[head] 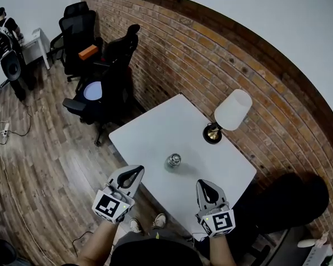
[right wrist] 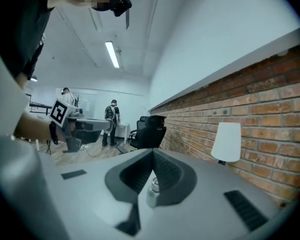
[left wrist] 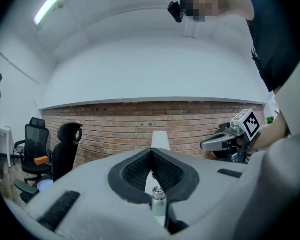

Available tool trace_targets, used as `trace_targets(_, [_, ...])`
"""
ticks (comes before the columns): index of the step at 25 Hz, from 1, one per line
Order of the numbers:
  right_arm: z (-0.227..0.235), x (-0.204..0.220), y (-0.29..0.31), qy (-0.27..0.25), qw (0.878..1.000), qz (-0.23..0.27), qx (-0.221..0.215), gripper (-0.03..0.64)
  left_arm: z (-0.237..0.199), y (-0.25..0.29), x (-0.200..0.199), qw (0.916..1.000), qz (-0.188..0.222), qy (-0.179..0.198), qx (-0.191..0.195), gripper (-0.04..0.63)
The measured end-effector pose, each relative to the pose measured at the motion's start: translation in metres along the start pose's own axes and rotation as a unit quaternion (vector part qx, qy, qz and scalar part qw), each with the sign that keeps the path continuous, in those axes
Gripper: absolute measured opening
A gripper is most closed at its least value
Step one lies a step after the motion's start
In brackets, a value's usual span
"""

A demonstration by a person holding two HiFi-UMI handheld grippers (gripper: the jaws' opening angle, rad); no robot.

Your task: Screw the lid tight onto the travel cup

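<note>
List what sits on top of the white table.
The travel cup stands near the middle of the table, and a lamp stands by the brick wall. The right tongs hide a patch at the near edge.

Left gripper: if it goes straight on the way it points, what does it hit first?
Probably the lamp shade: it shows just over the shut tips of the left gripper, with the brick wall behind. The travel cup sits lower in view, so the line likely passes above it; depth is unclear.
</note>
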State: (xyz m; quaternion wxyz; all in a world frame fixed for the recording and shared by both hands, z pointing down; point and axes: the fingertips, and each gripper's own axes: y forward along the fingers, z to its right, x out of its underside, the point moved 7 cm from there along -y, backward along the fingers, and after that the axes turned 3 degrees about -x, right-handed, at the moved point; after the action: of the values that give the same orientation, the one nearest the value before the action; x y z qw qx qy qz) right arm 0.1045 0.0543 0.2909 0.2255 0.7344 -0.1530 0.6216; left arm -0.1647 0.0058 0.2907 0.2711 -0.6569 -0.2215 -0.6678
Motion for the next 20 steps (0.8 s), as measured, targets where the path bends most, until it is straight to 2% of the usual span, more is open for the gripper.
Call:
trace_targets(9, [0.017, -0.037, -0.026, -0.005, 0.998, 0.052, 0.021, 0.012, 0.011, -0.012, -0.048, 0.9988, 0.04, 0.027, 0.001, 0.023])
trace_targets(14, [0.031, -0.054, -0.046, -0.004, 0.996, 0.081, 0.042, 0.012, 0.015, -0.024, -0.054, 0.999, 0.041, 0.014, -0.011, 0.023])
trace_targets(18, [0.041, -0.053, -0.06, -0.001, 0.994, 0.085, 0.064, 0.012, 0.018, -0.018, -0.057, 0.9978, 0.059, 0.029, -0.001, 0.023])
trace_targets(20, [0.045, -0.051, -0.067, 0.002, 0.994, 0.081, 0.074, 0.012, 0.021, -0.013, -0.057, 0.9979, 0.055, 0.033, 0.007, 0.023])
